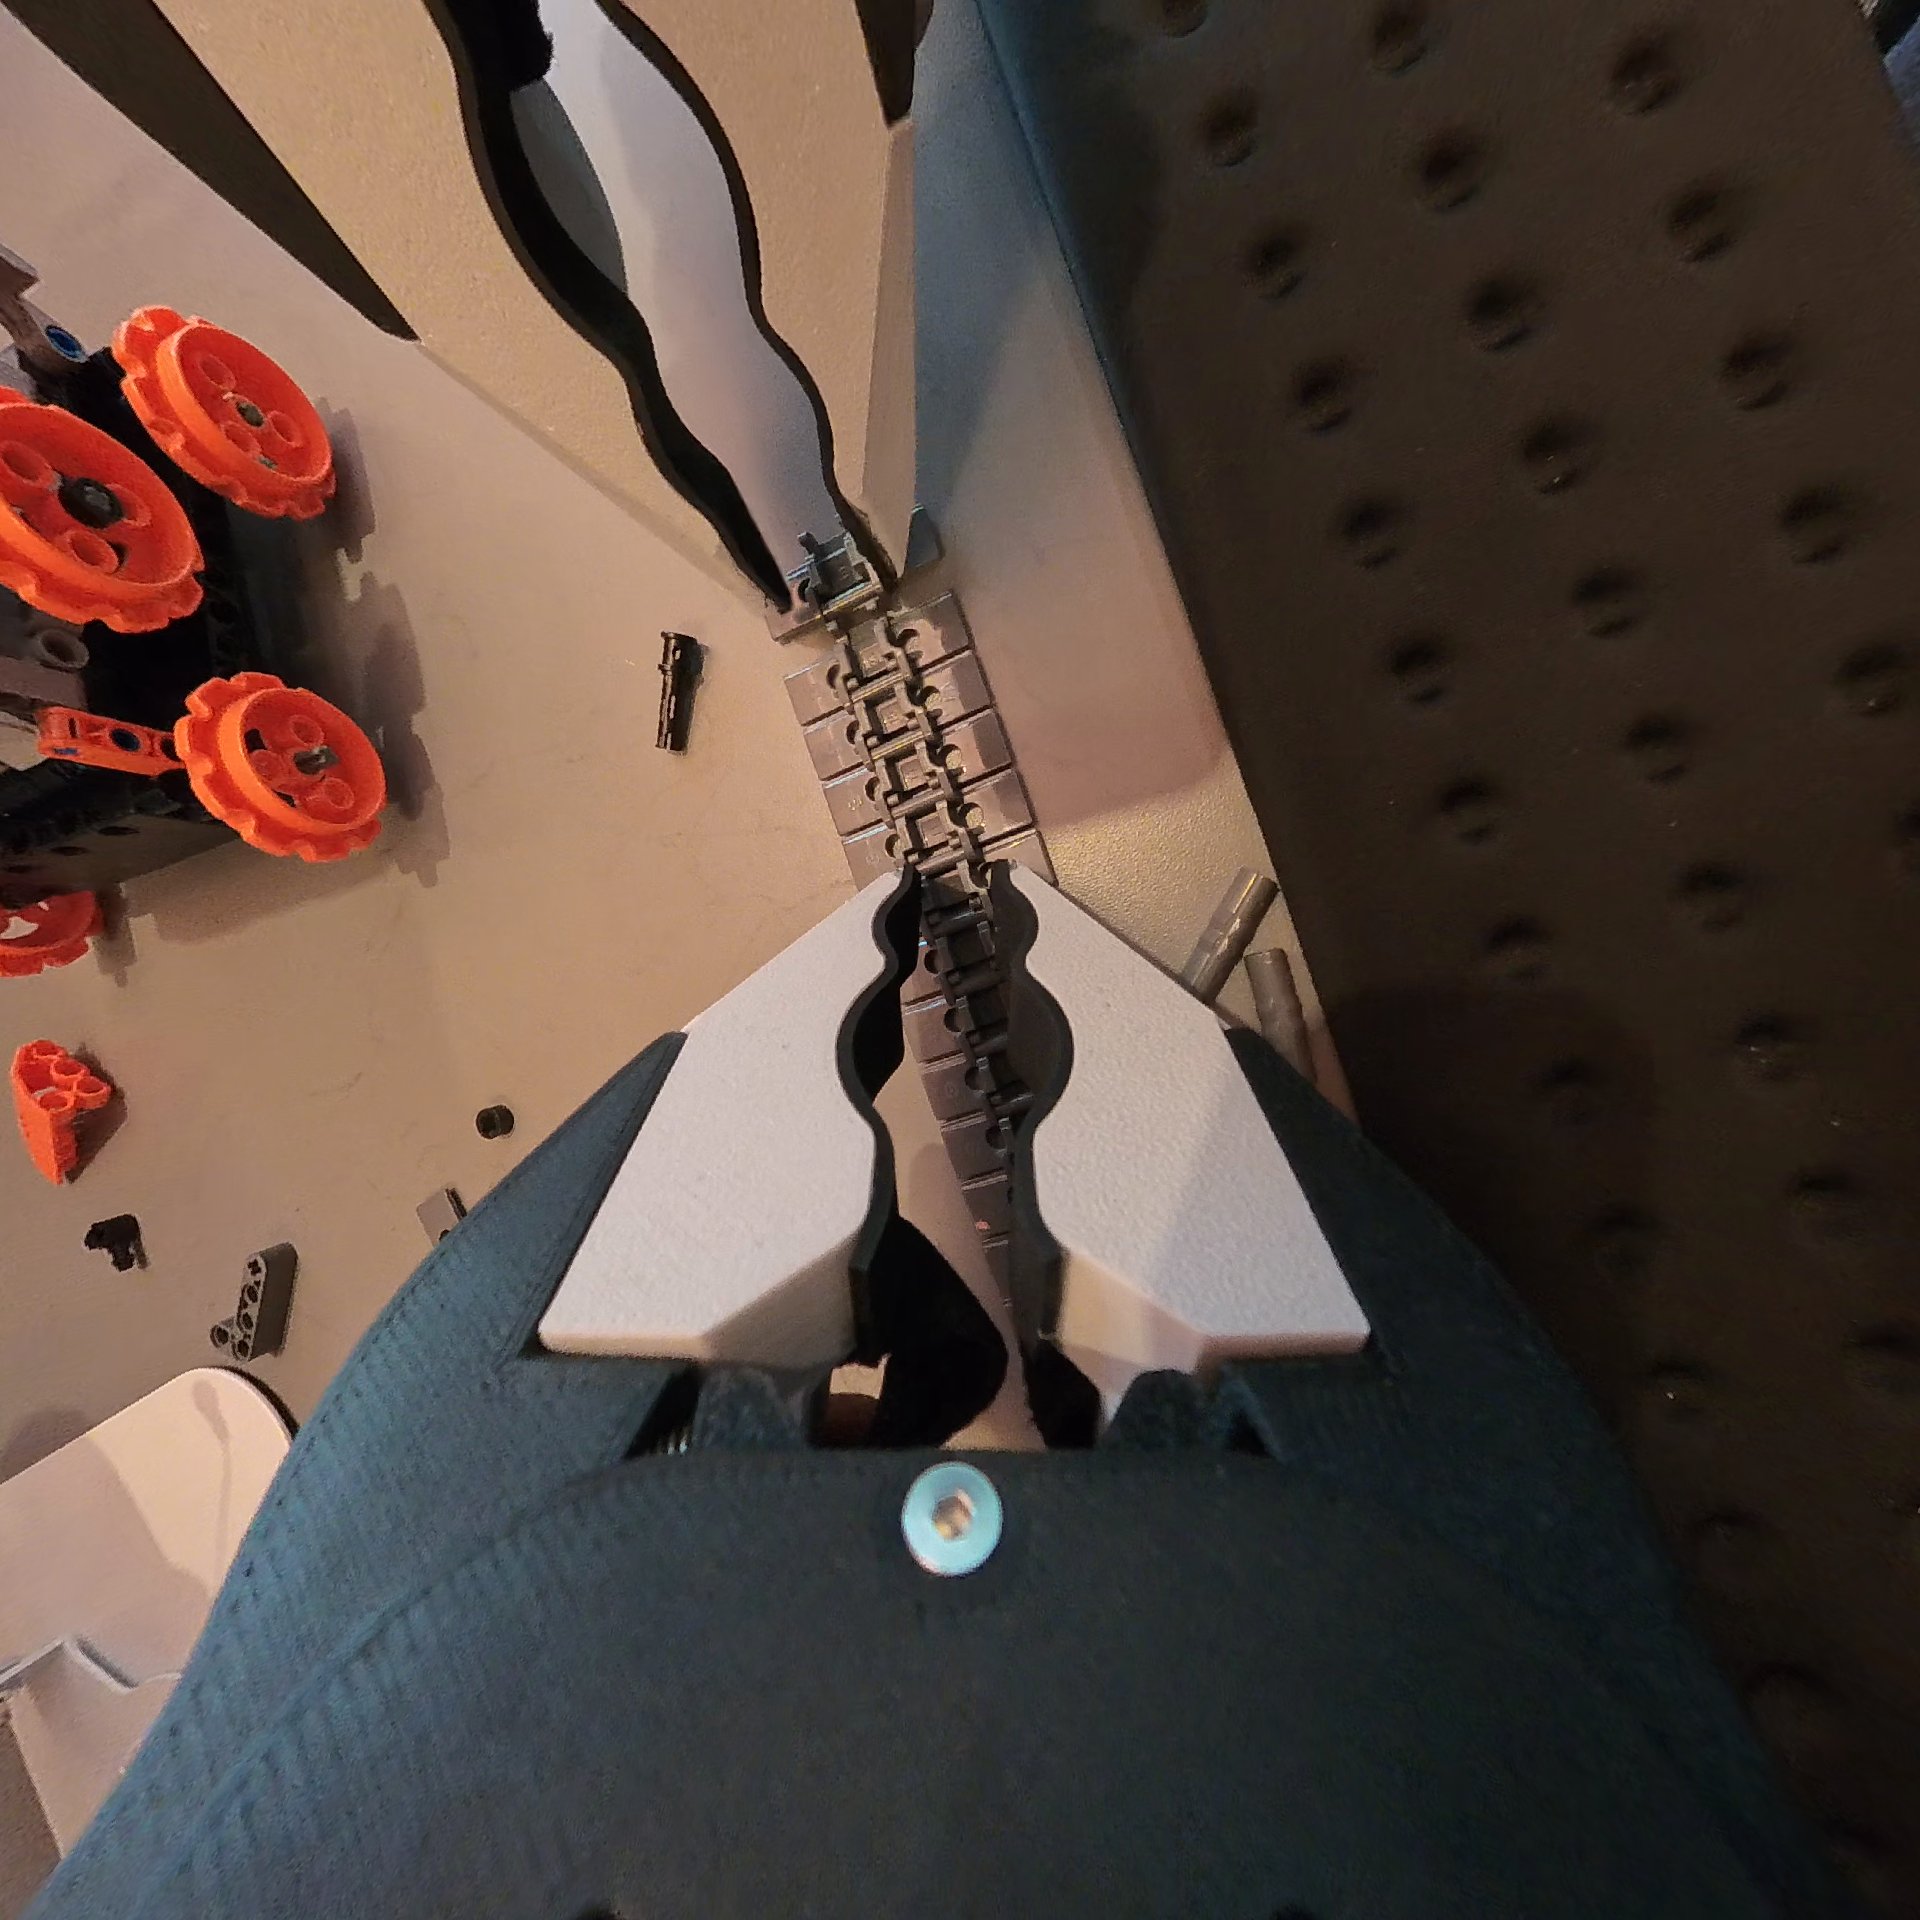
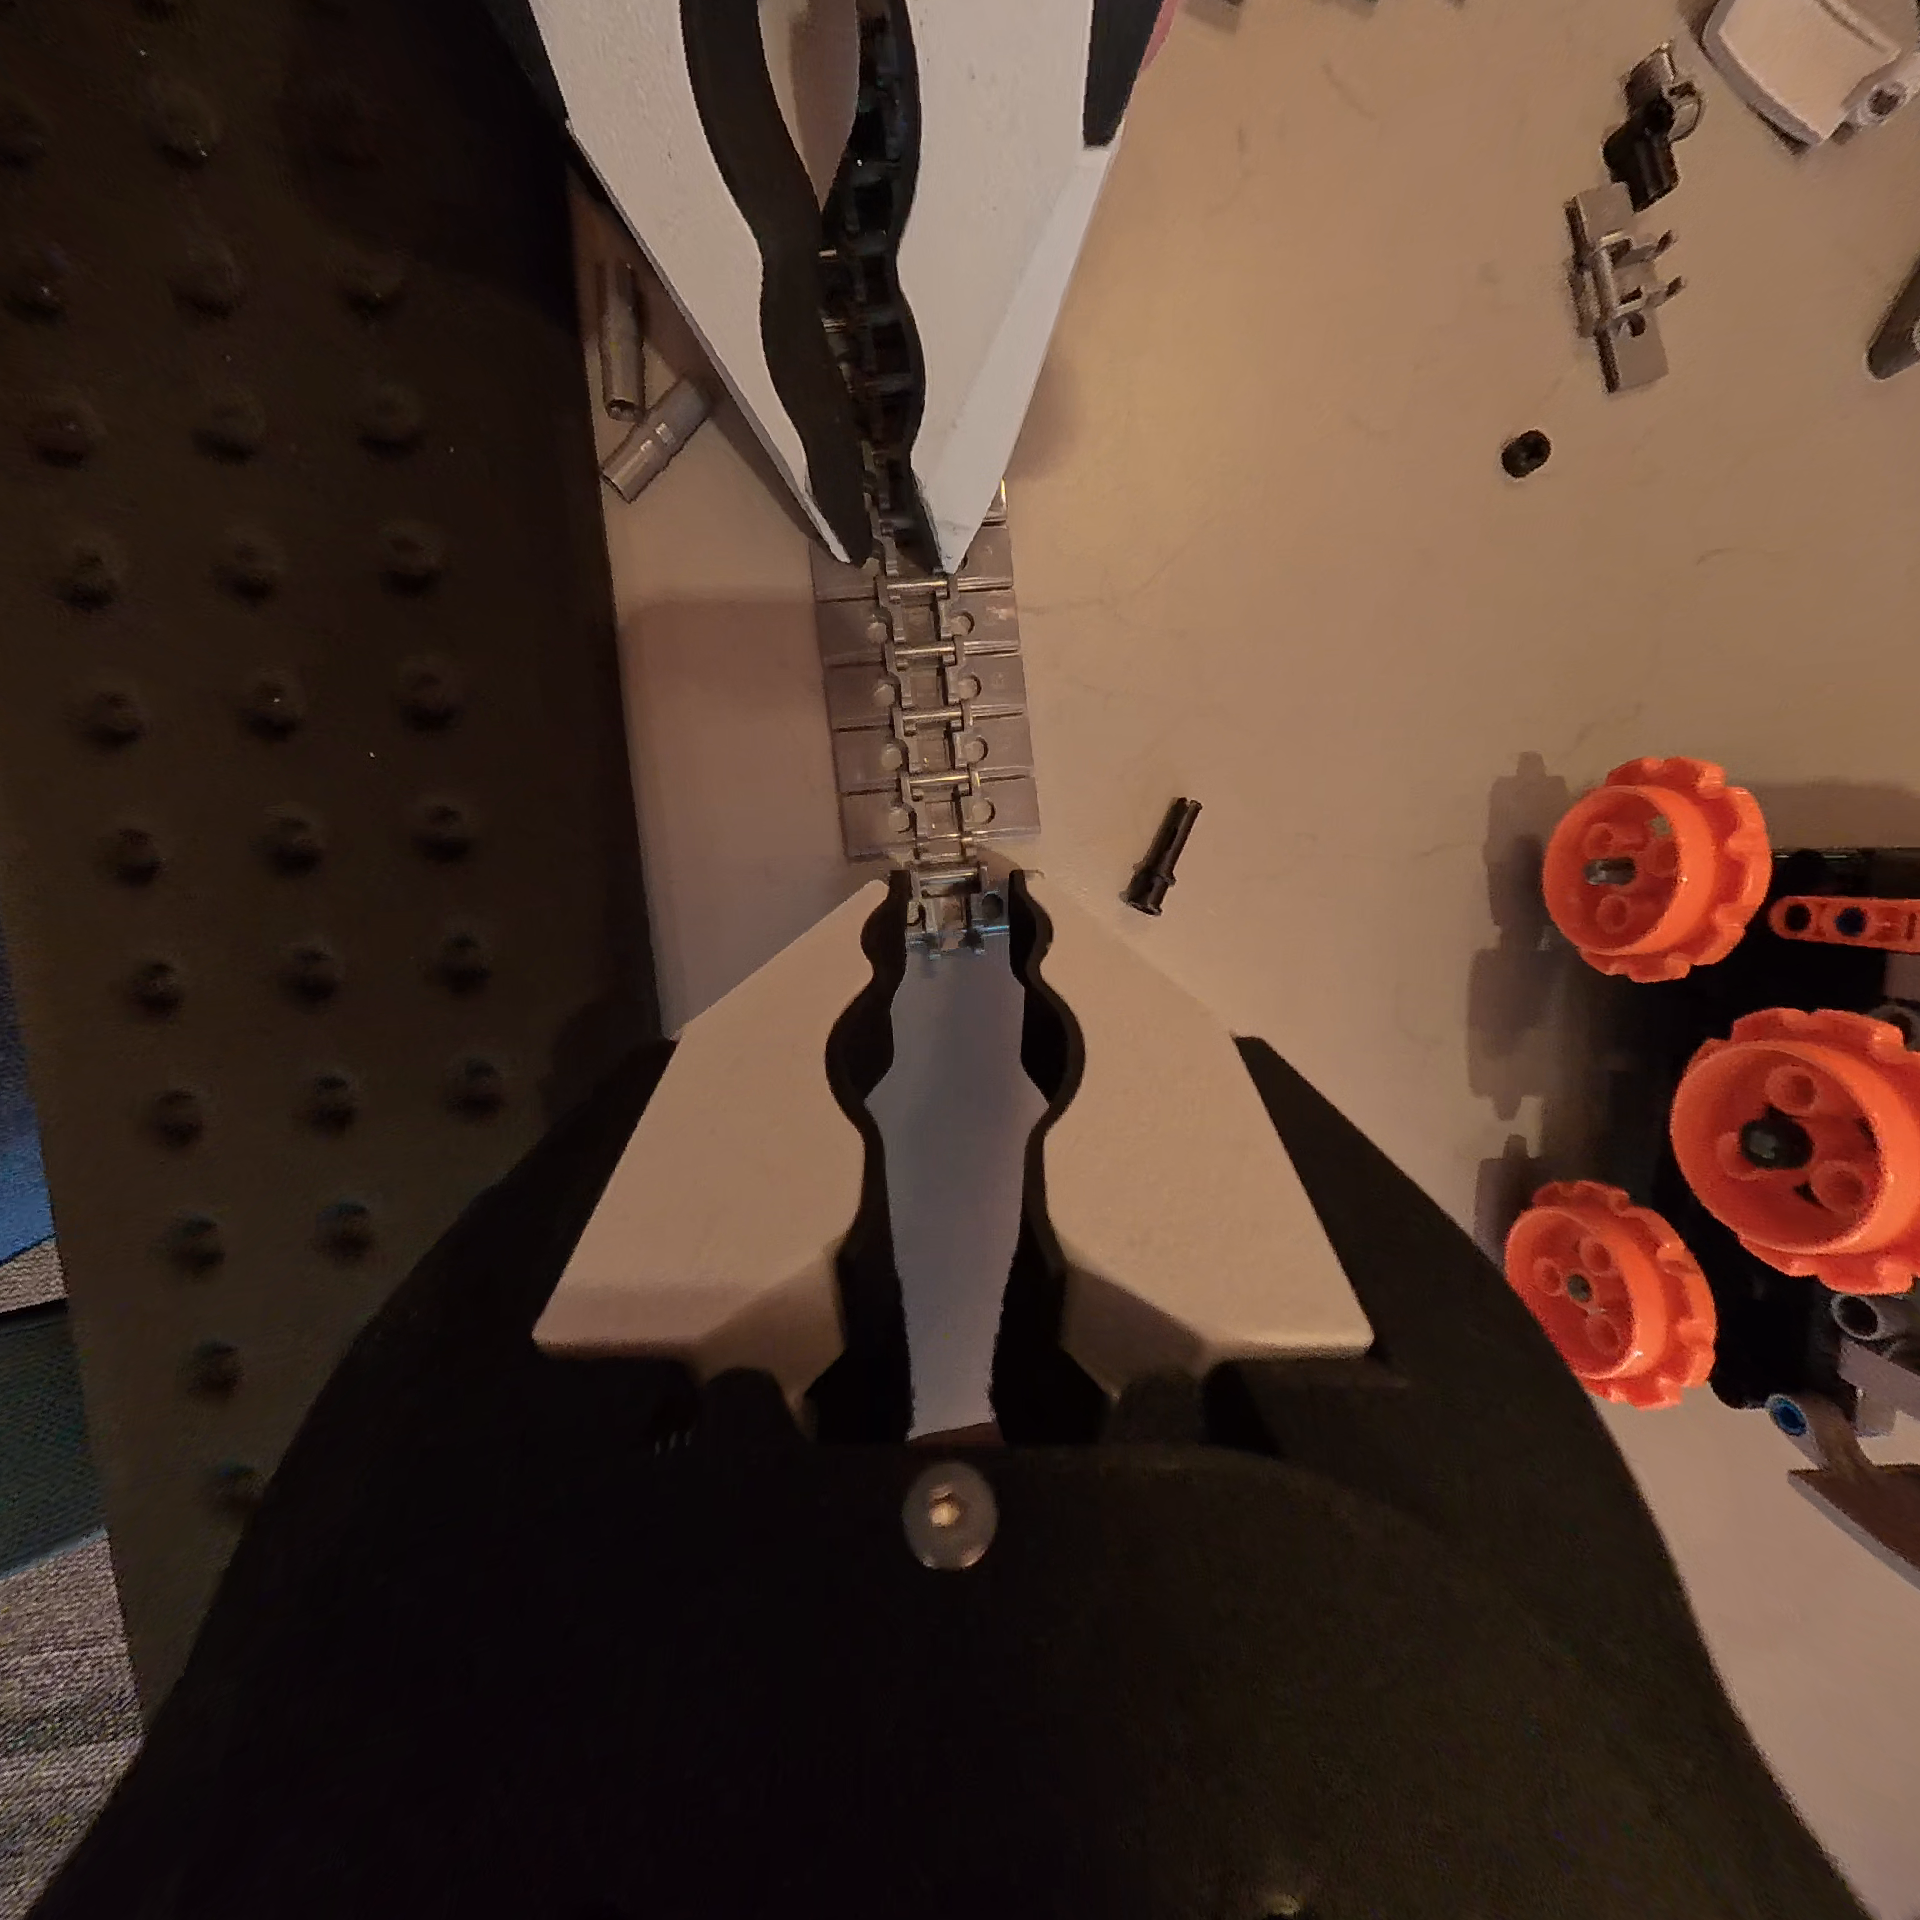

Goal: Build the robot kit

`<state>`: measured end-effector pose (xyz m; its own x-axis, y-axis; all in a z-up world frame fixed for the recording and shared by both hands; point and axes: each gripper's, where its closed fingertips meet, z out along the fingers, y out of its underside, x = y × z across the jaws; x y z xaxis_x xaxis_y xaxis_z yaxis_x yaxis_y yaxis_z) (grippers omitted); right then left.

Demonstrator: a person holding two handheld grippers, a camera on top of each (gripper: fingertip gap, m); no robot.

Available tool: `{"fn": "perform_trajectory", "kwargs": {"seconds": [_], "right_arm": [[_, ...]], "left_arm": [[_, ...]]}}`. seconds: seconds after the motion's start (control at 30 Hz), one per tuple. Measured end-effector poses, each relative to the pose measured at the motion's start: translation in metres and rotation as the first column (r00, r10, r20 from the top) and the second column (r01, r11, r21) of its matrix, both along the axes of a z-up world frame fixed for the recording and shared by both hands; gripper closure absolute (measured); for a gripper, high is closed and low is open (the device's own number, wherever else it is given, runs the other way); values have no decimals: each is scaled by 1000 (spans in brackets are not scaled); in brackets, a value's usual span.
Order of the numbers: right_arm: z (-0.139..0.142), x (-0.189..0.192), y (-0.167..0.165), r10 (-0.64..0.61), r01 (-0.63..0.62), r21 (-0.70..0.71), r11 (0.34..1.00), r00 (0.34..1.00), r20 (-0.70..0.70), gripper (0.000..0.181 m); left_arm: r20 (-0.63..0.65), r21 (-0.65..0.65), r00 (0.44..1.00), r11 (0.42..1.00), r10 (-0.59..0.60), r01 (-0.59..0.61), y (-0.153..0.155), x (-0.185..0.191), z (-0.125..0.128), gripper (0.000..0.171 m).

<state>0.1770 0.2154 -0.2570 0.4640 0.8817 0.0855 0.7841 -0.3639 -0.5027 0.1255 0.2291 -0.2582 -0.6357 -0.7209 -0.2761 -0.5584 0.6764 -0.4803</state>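
A grey toy track chain [image 1: 914, 748] lies flat on the pale table [image 1: 540, 935], stretched between my two grippers. My left gripper [image 1: 951, 883] is shut on one stretch of the chain, whose links run back between its white fingers [image 1: 769, 1143]. My right gripper [image 2: 951, 894] is shut on the chain's end link [image 2: 948, 920]. The chain [image 2: 940, 717] runs from there to the left gripper [image 2: 904, 551] at the top of the right wrist view. The right gripper [image 1: 842, 561] shows at the top of the left wrist view, pinching that end link.
A black toy vehicle frame with orange toothed wheels [image 1: 223, 416] [image 2: 1808, 1153] stands to one side. A black pin [image 1: 675, 691] [image 2: 1162, 854] lies near the chain. Grey tubes [image 1: 1231, 930] [image 2: 652, 442] lie by a dark dimpled mat [image 1: 1558, 727] [image 2: 260, 675]. Small loose parts [image 1: 255, 1299] [image 2: 1621, 281] are scattered about. One gripper's finger ends stand about 6 centimetres off the other's.
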Motion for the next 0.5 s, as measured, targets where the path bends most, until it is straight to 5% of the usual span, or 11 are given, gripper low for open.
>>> {"fn": "perform_trajectory", "kwargs": {"seconds": [0.5], "right_arm": [[6, -5, -4, 29, -29, 7, 1000, 999, -35, 170]], "left_arm": [[-2, 1, 1000, 1000, -3, 3, 0, 0, 0, 158]]}}
